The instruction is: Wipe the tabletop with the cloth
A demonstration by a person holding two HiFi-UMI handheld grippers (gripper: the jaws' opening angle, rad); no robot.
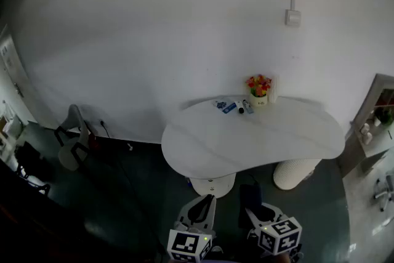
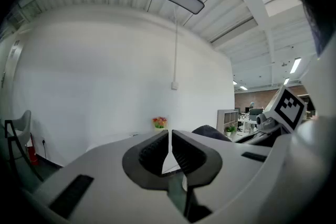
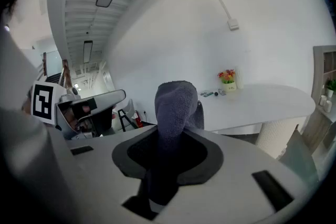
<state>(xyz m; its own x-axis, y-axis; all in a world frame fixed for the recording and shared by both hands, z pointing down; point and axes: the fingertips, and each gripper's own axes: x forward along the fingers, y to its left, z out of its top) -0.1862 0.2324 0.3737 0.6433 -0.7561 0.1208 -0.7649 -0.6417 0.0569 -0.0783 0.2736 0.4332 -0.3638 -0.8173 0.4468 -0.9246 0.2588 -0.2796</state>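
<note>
Checking the right hand-held gripper point(image 3: 176, 136) first: what is it carrying?

— Its jaws are clamped on a grey-blue knitted cloth point(image 3: 176, 105), which sticks up and forward out of the tips in a rounded bunch.

And the left hand-held gripper point(image 2: 170, 148)?

— Jaws together, or nearly so, with nothing between them. It hangs just beside the right one, on its left.

Where is the surface to wipe?

— The white curved desk point(image 1: 246, 141) lies ahead of both hand-held grippers and well apart from them. No wiping has begun, I'd say; the step in hand is the approach.

How should it go?

— Bring the right hand-held gripper forward and tip it so the bunched cloth, not the jaw tips, meets the desk. Press lightly and sweep in overlapping strokes across the bare near side first.

Anything to watch for?

— At the desk's far edge stand a small pot of red and yellow flowers point(image 1: 259, 89) and some small blue and dark items point(image 1: 233, 106) beside it. Slow down there and skirt them, or the cloth may drag them along.
</note>
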